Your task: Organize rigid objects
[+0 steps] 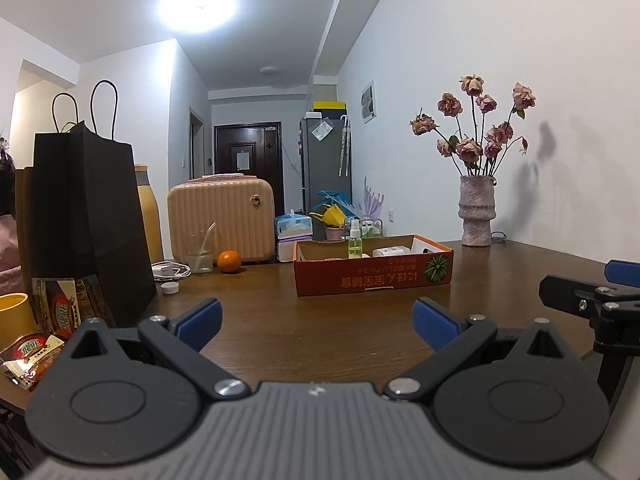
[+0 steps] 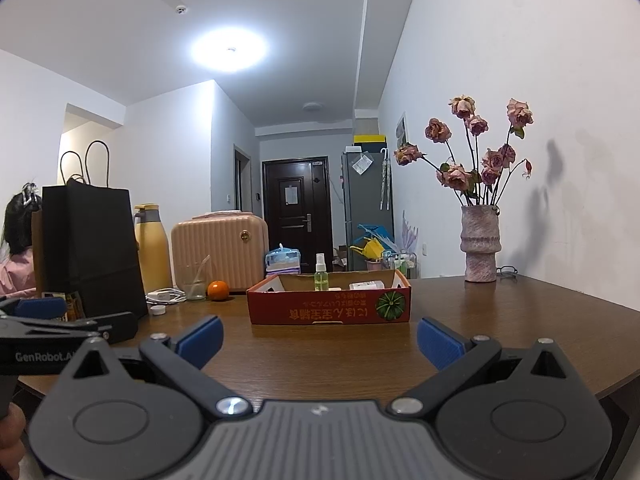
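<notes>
Both grippers, left point(image 1: 318, 320) and right point(image 2: 320, 338), are held wide open and empty above the table point(image 1: 280, 332), well short of the box point(image 1: 374, 274), where a spray bottle point(image 1: 354, 240) is stood, presumably for sorting.

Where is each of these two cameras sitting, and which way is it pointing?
Left wrist view: on the left gripper, low over the brown wooden table, facing the red cardboard box; its open blue-padded fingers show.
Right wrist view: on the right gripper, facing the same way; its open fingers and the left gripper's side show.
Shared: box, pink vase of dried roses, black paper bag.
</notes>
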`<action>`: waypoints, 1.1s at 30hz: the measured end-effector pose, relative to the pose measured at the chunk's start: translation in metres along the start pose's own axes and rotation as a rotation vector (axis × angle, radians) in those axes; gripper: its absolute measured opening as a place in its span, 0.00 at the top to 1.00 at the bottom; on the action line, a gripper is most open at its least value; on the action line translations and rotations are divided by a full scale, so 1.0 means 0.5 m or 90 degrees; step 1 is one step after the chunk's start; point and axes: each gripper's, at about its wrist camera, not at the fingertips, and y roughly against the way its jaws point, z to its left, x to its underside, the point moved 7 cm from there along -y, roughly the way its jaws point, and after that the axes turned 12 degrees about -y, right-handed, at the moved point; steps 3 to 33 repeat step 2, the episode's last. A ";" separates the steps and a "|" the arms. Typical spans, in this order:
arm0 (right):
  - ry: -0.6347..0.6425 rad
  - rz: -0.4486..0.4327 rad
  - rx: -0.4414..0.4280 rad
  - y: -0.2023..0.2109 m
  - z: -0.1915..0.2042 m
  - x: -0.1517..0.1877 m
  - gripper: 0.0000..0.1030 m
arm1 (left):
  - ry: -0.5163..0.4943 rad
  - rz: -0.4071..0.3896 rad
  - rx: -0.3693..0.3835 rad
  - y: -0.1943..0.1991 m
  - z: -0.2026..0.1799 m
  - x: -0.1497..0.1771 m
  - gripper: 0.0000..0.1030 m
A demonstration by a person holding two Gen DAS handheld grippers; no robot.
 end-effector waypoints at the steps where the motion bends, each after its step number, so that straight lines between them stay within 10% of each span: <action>1: 0.000 0.000 0.000 0.000 0.000 0.000 0.00 | -0.001 -0.002 0.006 0.001 -0.002 -0.001 0.00; 33: 0.000 0.000 0.001 0.000 -0.001 0.000 0.00 | -0.002 -0.003 0.010 0.001 -0.004 -0.002 0.00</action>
